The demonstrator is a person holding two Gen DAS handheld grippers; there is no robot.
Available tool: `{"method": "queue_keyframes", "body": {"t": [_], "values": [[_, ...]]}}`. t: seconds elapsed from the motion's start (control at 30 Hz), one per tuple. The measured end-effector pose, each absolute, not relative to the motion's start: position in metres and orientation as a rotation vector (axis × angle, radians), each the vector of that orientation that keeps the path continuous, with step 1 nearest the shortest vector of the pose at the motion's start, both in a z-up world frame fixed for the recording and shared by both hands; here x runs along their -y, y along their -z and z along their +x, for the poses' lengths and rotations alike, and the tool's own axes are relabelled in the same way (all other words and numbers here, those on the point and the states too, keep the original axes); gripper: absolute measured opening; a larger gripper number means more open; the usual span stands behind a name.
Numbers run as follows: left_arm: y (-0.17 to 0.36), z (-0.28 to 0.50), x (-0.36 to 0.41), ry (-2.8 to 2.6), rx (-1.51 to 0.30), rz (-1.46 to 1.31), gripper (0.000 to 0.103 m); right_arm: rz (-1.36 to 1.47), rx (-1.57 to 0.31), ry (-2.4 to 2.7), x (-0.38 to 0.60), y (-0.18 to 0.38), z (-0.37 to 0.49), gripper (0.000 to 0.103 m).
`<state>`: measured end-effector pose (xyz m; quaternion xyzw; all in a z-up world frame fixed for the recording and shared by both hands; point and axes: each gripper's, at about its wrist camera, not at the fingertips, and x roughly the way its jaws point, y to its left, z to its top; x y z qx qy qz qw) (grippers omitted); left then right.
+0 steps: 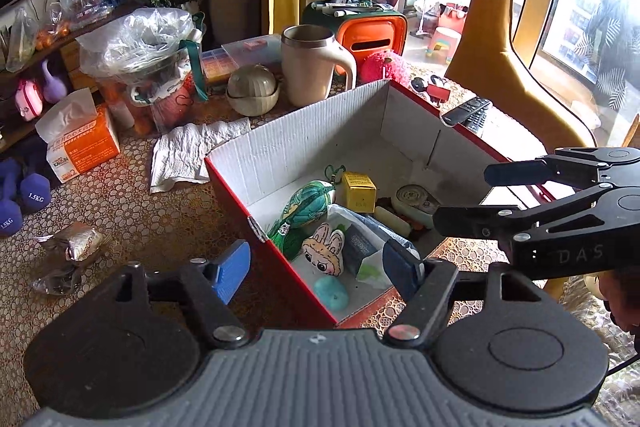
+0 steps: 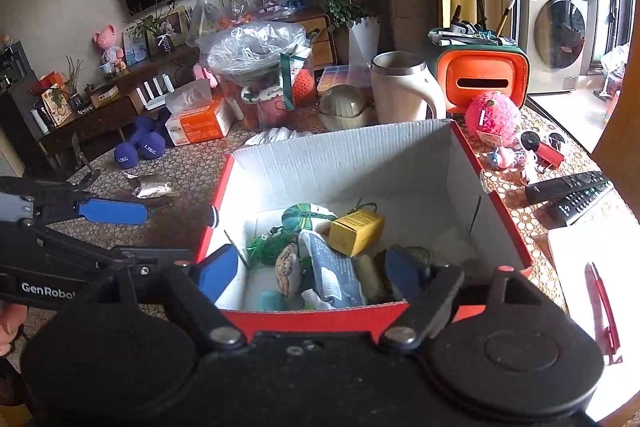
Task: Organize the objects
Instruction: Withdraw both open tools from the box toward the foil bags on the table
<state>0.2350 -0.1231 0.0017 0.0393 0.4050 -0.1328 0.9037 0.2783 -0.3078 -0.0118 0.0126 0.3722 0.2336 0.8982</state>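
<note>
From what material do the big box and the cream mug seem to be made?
The box looks like corrugated cardboard: white fluted inner walls, glossy red outside. The mug seems to have a matte cream shell, probably plastic or coated metal, with a shiny steel-looking rim and lining; the shell stays uncertain.

Patterned table point(image 1: 160, 211) carries red box point(image 1: 280, 259), mug point(image 1: 310, 67), tissue box point(image 1: 84, 147)

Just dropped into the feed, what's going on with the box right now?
Both grippers, left and right, hover open and empty at the near edge of the red cardboard box. Already inside are a yellow carton, a green striped pouch and a bunny plush. The pink fuzzy ball and two remotes remain on the table outside.
</note>
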Motion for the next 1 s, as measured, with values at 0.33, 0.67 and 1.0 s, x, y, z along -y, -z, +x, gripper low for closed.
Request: {"method": "queue_keyframes", "body": {"t": [0.33, 0.67, 1.0], "values": [[-0.013, 0.196, 0.071, 0.218, -0.783, 0.048, 0.085, 0.010, -0.744, -0.542, 0.268, -0.006, 0.249, 0.097], [-0.001, 0.173, 0.002, 0.148, -0.755, 0.017, 0.100, -0.054, -0.741, -0.606, 0.207, -0.009, 0.247, 0.099], [0.024, 0.176, -0.080, 0.042, -0.753, -0.080, 0.101, -0.119, -0.774, -0.685, 0.124, 0.001, 0.267, 0.099]]}}
